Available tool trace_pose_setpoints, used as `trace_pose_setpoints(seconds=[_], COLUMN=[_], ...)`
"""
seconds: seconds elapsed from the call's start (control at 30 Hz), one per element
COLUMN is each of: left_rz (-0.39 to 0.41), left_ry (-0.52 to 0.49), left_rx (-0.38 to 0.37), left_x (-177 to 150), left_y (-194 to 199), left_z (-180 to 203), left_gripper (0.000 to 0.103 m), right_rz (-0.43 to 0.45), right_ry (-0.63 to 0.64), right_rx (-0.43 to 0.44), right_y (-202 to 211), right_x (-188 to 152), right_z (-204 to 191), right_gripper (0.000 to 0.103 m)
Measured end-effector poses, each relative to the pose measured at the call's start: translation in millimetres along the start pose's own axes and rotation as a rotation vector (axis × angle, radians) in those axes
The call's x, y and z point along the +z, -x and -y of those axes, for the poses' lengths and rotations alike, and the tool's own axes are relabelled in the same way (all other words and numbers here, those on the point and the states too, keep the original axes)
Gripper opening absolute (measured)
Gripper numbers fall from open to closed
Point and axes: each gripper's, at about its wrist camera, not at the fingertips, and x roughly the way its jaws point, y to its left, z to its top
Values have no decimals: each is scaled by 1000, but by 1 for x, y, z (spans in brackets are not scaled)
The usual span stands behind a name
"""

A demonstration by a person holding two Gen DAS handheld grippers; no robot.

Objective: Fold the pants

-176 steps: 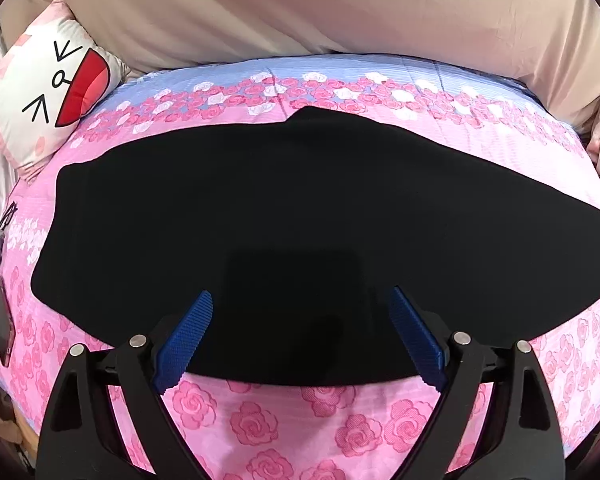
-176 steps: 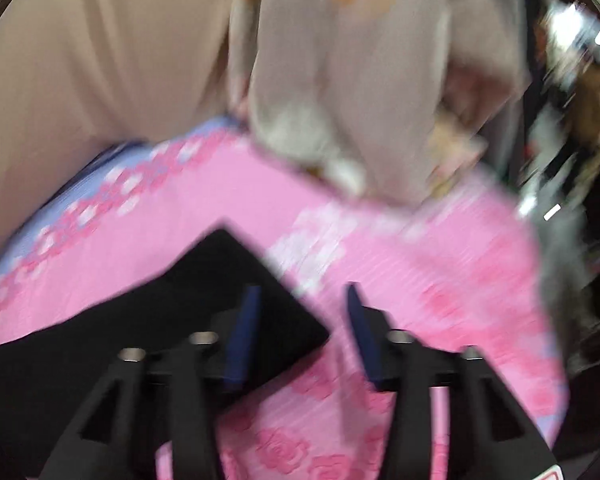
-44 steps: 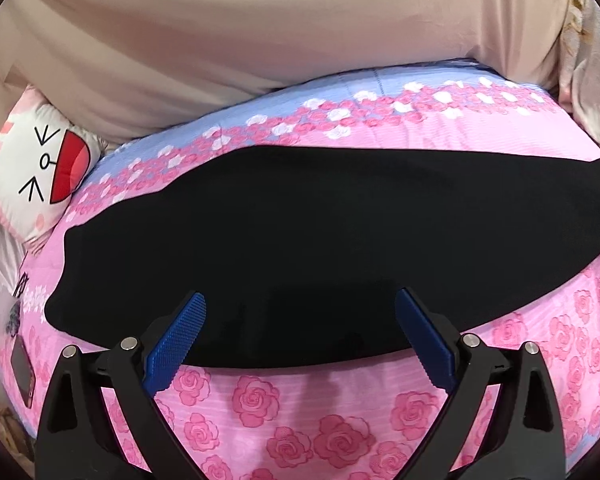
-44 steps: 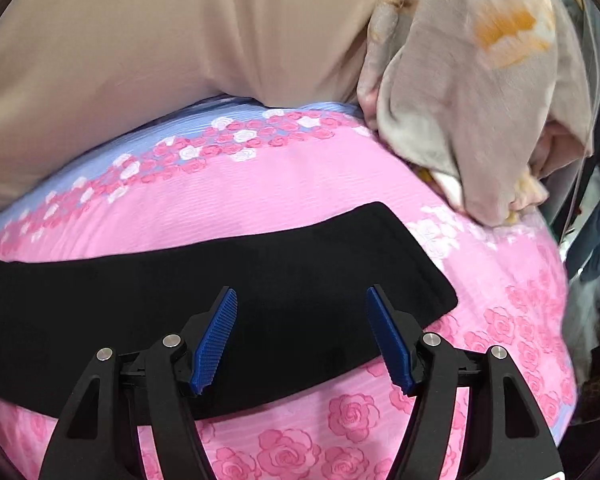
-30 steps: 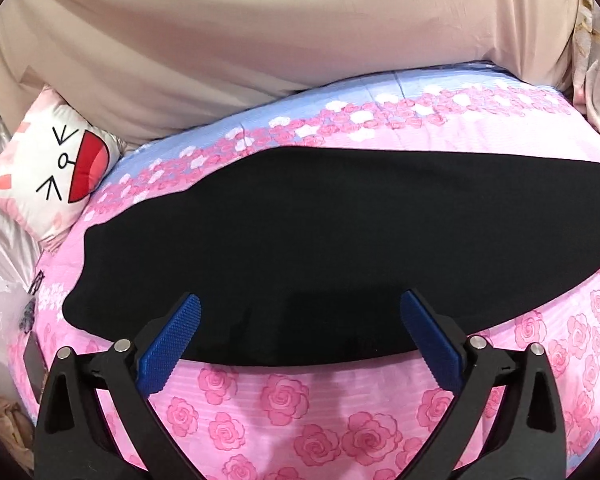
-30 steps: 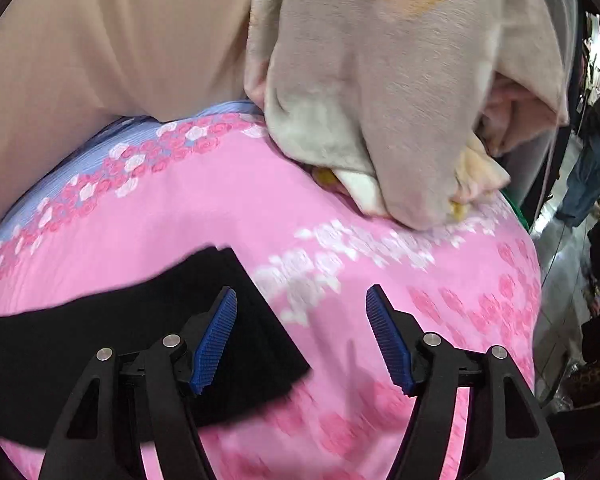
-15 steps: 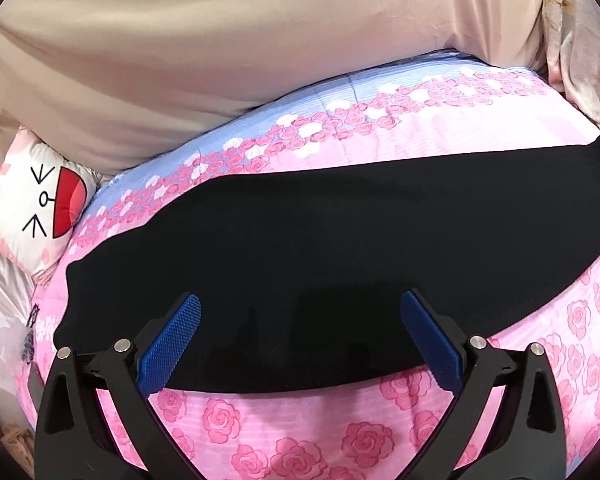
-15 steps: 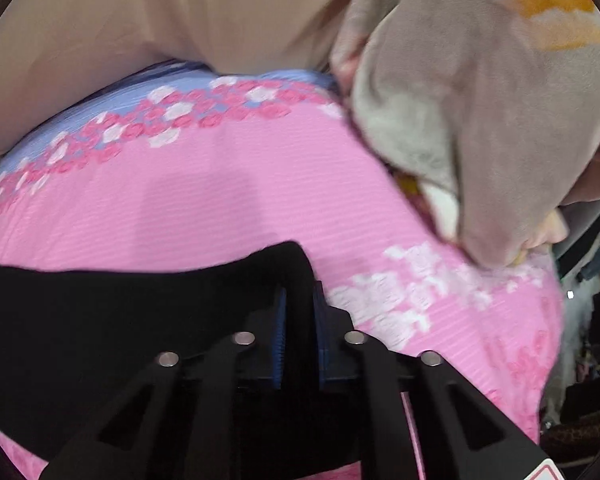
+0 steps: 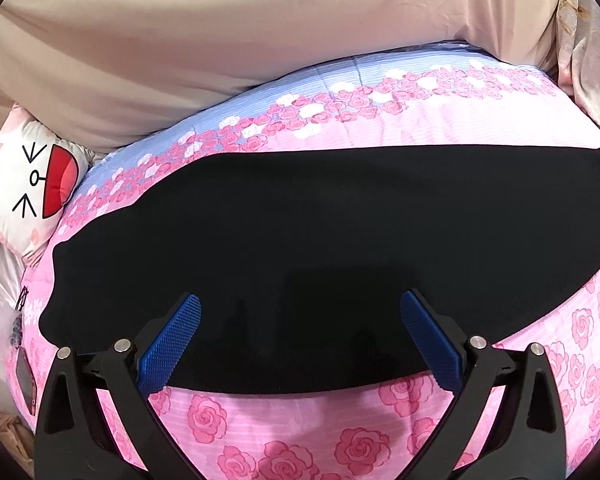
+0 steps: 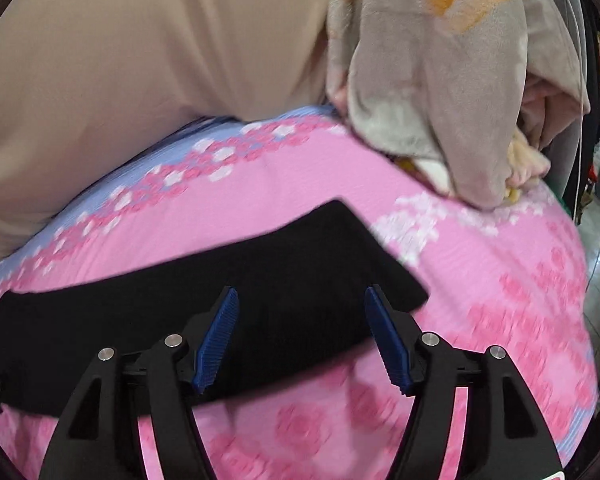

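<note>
The black pants (image 9: 300, 232) lie flat as one long band across the pink rose bedspread (image 9: 284, 436). My left gripper (image 9: 300, 340) is open and empty, hovering over the near edge of the pants around their middle. In the right wrist view the right end of the pants (image 10: 300, 280) shows with its squared corner. My right gripper (image 10: 302, 332) is open and empty just above that end, near its front edge.
A cartoon-face pillow (image 9: 32, 188) sits at the far left. A beige cover (image 9: 260, 40) runs along the back. A heap of beige blankets (image 10: 440, 80) lies at the right end of the bed. A phone (image 9: 26, 380) lies near the left edge.
My right gripper was shut on the right end of the pants half a second ago; now it is open and has drawn back. The left gripper stayed open over the pants.
</note>
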Motion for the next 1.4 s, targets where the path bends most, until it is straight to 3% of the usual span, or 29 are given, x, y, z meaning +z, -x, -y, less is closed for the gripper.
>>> trace_pose_setpoints(seconds=[0.23,0.37,0.53,0.77,1.1,1.33,1.4], left_rz=[-3,2,2,-12,-10,15,15], left_ry=[12,24,50,77,97,116,127], left_rx=[5,9,9,6,19,38,47], left_x=[-6,-12,-17,-24,-27,-21,-20], left_y=[5,9,11,6,0,5,5], left_z=[-5,-14,-28,-40,-43,-43,-45], left_gripper=[98,98,98,98,98,98,98], right_rz=[-61,-107,-126,-61,-41,-75,-100], right_ry=[98,138,-11,-71,-123,-165,-203], right_rx=[107,12,40,-10,-84,-107,-78], right_y=[3,-15,-19,-1,8,-16,-29], right_x=[-39,-49,-48,-51,-36,-2,4], right_z=[-50,-61,-36,-24,15,53,67], right_gripper=[64,66,70,71,71,74,74])
